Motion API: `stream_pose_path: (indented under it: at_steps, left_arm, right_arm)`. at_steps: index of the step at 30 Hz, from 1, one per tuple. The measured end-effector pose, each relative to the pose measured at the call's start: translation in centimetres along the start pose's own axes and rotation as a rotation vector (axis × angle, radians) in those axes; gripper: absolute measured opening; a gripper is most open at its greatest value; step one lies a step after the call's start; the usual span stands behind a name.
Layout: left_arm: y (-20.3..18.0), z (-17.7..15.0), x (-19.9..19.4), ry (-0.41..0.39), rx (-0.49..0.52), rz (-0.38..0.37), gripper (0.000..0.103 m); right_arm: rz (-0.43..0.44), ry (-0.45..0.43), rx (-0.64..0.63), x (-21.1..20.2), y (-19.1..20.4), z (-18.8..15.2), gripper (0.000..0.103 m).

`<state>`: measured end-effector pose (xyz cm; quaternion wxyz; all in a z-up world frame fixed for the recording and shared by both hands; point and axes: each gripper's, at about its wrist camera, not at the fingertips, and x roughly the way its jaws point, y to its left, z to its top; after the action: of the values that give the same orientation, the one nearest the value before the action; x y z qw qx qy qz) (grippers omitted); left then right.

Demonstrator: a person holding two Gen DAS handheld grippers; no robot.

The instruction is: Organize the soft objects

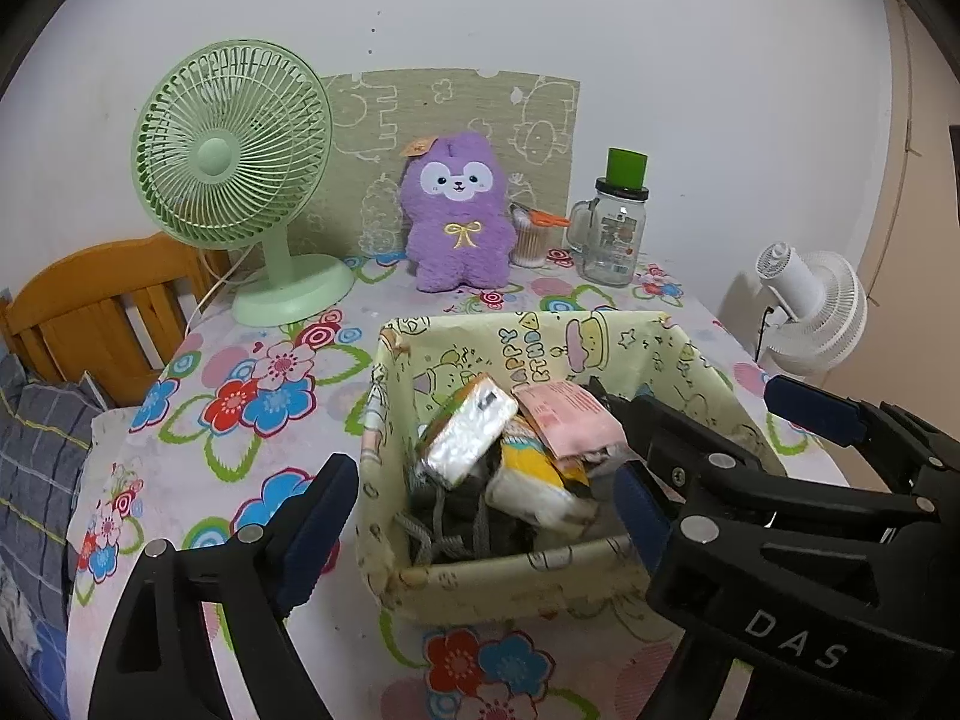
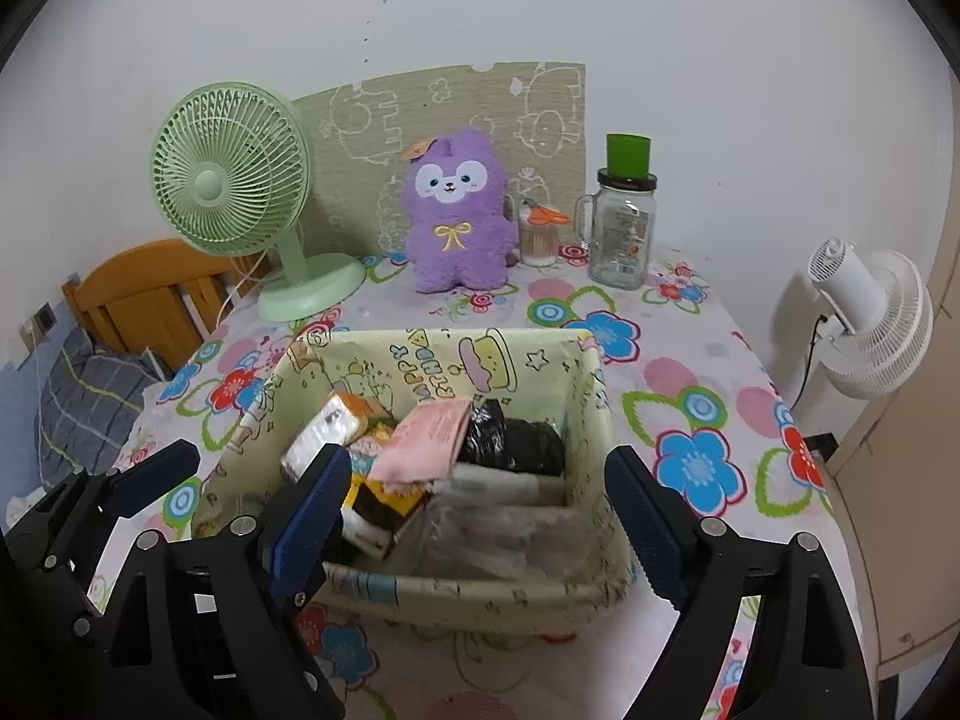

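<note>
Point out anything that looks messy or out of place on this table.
Inside the fabric basket, the packets lie in a jumbled heap: a tissue pack tilts on edge, a pink pack lies across others. The purple plush stands outside the basket.

Left gripper (image 1: 480,516) and right gripper (image 2: 480,516) side by side, both angled downward, jaws spread wide, nothing clamped between pads.

"DAS" on right tongs (image 1: 708,426)

Soft, even light — edges bowed, corners black.
</note>
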<state>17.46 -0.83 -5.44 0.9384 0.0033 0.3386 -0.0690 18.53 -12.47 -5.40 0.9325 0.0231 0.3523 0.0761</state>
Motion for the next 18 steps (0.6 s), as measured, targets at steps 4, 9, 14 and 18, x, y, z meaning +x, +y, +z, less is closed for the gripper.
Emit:
stream_pose_path:
  at_steps: [4, 9, 14, 18]
  left_arm:
    - [-0.2, -0.5, -1.1, -0.015, -0.008, 0.000, 0.093]
    - [-0.3, -1.3, -2.4, -0.032, -0.003, 0.008, 0.100]
    - [-0.3, -2.0, -3.7, -0.049, -0.002, 0.010, 0.101]
    - [-0.2, -2.7, -5.0, -0.067, -0.008, 0.024, 0.102]
  right_arm:
    - [-0.006, -0.012, 0.000, -1.2, -0.1, -0.5, 0.094]
    - [-0.006, -0.022, -0.003, -2.8, 0.0, -1.3, 0.095]
    - [-0.006, -0.038, 0.005, -4.3, 0.0, -2.2, 0.096]
    - [-0.012, -0.053, 0.011, -5.7, -0.2, -2.9, 0.098]
